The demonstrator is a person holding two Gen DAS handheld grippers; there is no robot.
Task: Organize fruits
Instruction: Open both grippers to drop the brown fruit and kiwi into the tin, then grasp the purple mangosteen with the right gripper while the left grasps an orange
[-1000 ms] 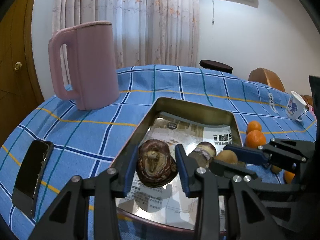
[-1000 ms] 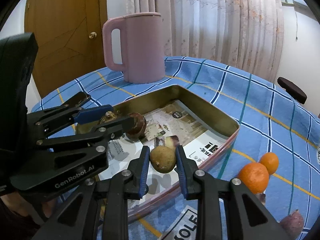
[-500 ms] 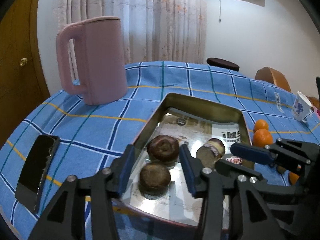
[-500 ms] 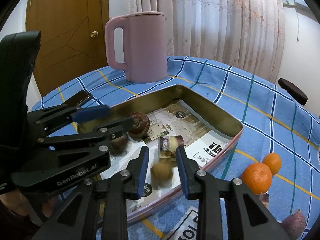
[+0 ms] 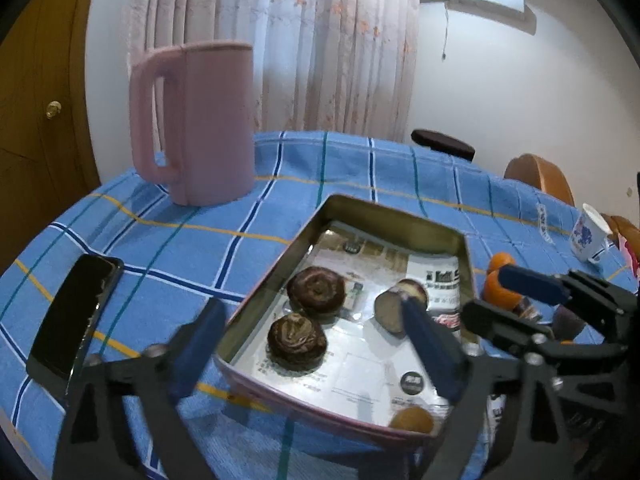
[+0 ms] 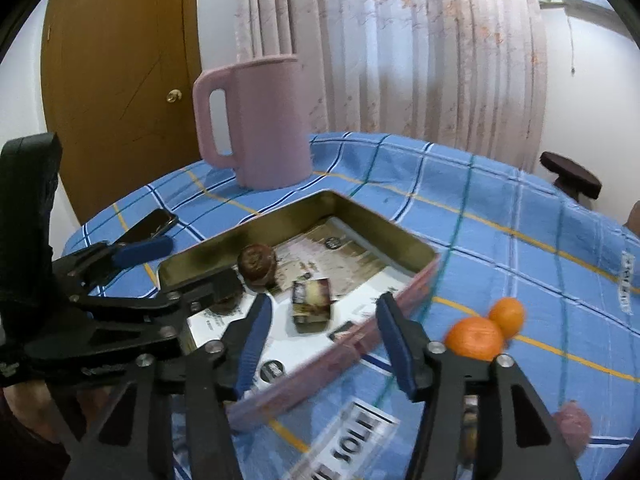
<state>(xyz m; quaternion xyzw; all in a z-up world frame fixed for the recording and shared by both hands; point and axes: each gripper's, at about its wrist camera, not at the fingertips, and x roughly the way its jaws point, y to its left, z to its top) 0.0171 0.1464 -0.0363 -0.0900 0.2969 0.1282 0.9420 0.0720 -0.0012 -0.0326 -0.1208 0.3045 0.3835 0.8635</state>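
Note:
A metal tray (image 5: 384,210) (image 6: 404,236) on the blue checked cloth holds two dark round fruits (image 5: 297,341) (image 5: 316,290), a cut brown piece (image 5: 394,308) (image 6: 312,303) and a yellow-brown fruit (image 5: 412,420) at its near edge. My left gripper (image 5: 310,346) is open and empty above the tray's near end. My right gripper (image 6: 320,340) is open and empty above the tray's right rim. Two oranges (image 6: 476,338) (image 6: 507,315) lie on the cloth right of the tray. A purple fruit (image 6: 572,424) lies nearer.
A tall pink jug (image 5: 196,124) (image 6: 256,120) stands behind the tray. A black phone (image 5: 74,316) lies on the cloth at left. A paper cup (image 5: 590,234) stands at far right. A dark stool (image 6: 570,174) and a wooden chair (image 5: 538,176) stand beyond the table.
Both grippers opened wide and pulled back. The left let go of a dark round fruit and the right let go of the yellow-brown fruit; both now lie in the tray.

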